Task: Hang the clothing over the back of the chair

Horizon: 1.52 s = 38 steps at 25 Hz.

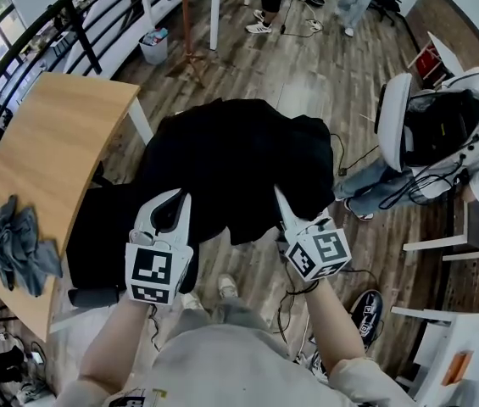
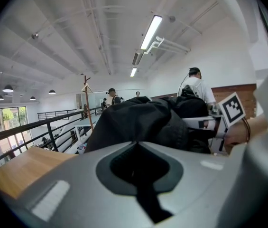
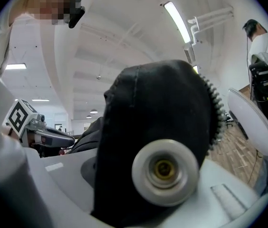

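Two grippers are seen at the near edge of one black garment, and the coming move is judged to turn on how that garment lies ahead of them. At the far left a wooden table (image 1: 52, 142) is seen, with a grey cloth (image 1: 20, 244) lying on it, well apart from the work.

Just right of the table, a dark padded part low down is taken to belong to the chair (image 1: 93, 296). Its back cannot be told apart from the black fabric over it.

The left gripper (image 1: 176, 203) is held at the garment's near left edge. In the left gripper view its jaws are pressed together, with a dark strip in the seam between them. This is judged to be a pinched fold of the clothing (image 1: 239, 159), whose bulk rises directly beyond the tips.

The clothing is spread away from the person, with its long axis running left to right between the two grippers. The left gripper is judged the nearer to the chair part.

The right gripper (image 1: 285, 214) is held at the near right edge. Its jaws are clamped on a flap of the clothing that carries a metal snap button (image 3: 164, 171) and a line of zipper teeth (image 3: 214, 113).
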Tool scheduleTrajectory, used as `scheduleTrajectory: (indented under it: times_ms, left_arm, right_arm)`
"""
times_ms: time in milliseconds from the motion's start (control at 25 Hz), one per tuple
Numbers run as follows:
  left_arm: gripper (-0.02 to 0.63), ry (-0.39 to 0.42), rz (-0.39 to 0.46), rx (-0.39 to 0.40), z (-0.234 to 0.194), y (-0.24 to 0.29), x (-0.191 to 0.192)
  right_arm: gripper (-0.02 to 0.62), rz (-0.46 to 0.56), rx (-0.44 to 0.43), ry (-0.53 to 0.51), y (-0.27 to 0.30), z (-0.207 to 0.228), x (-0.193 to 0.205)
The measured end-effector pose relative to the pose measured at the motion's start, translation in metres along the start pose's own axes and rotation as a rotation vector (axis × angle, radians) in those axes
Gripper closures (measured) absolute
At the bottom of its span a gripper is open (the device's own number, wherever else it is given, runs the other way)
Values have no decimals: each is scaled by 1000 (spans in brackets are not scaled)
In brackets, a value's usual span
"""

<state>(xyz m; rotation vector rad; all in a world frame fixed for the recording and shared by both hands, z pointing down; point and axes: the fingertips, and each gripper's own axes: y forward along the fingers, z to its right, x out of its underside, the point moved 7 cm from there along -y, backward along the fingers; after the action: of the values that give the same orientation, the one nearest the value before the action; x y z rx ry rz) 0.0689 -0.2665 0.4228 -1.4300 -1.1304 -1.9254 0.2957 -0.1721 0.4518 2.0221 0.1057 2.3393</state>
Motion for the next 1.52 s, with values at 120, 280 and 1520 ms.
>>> scheduleTrajectory:
  times_ms: [120, 280, 1520]
  left_arm:
    - [603, 2, -12, 11, 0, 8, 5]
    - [603, 37, -28, 18, 2, 17, 9]
    - [603, 45, -125, 49, 21, 35, 25]
  right_arm:
    - [463, -9, 13, 12, 4, 3, 15]
    - [463, -10, 27, 15, 10, 6, 30]
    - [417, 0, -50, 394, -10, 19, 83]
